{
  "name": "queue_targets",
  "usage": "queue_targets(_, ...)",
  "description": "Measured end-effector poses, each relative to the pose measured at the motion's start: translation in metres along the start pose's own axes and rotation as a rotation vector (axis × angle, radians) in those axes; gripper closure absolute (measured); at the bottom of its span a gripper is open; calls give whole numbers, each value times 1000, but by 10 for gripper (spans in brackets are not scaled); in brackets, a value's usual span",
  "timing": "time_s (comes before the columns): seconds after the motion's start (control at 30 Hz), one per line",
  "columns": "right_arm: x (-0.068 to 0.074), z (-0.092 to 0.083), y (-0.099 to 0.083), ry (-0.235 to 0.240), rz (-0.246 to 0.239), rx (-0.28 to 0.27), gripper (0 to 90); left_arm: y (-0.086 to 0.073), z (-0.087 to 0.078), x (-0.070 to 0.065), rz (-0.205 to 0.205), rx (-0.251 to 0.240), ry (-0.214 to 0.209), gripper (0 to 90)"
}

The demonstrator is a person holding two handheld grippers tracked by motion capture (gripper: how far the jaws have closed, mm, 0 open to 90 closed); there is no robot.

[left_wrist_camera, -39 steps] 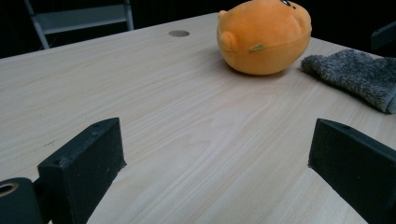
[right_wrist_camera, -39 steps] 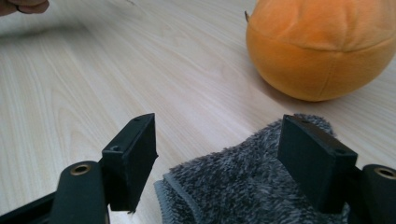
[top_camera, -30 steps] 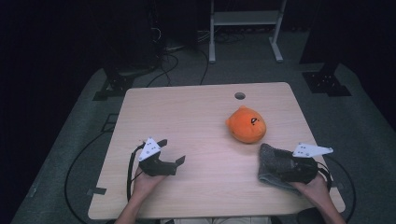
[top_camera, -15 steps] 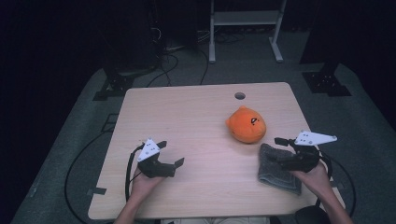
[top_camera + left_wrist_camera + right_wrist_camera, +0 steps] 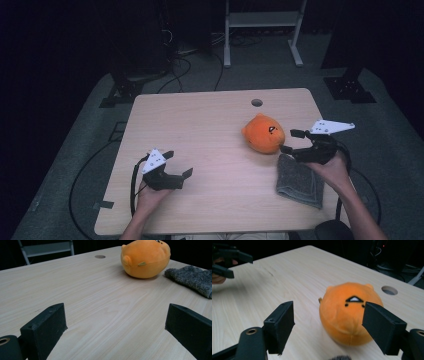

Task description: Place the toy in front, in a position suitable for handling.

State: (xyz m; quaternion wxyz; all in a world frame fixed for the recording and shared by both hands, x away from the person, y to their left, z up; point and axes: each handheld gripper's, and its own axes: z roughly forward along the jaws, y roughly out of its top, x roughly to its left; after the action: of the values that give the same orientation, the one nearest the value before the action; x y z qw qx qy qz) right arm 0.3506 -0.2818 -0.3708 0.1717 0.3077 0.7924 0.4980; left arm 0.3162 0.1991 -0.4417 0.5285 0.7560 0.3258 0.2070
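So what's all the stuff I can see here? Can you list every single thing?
Round orange plush toy: one, orange, right half of the table, just beyond the cloth.
Fluffy grey cloth: one, grey, near right part of the table, lying flat.
Light wooden table: one, pale wood, centre, with a round hole near its far edge.
White metal frame: one, white, on the floor behind the table.
Black cables: several, black, on the grey floor.
Left gripper: one, black, near left, jaws open, holding nothing.
Right gripper: one, black, jaws open beside the plush toy.
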Motion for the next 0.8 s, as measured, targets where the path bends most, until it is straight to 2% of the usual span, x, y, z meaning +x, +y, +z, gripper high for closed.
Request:
queue_targets(0.2, -6, 16, 11, 1, -8, 3, 244, -1, -2, 1, 5, 0, -1, 26)
queue_targets(0.4, -17, 37, 19, -3, 15, 23, 243, -1, -2, 2, -1, -5, 3, 26)
queue_targets(0.5, -23, 49, 19, -7, 47, 50, 243, -1, -2, 2, 0, -4, 3, 26)
queue_targets(0.8, -36, 76, 11, -62, 81, 96, 243, -1, -4, 4, -3, -12, 10, 26)
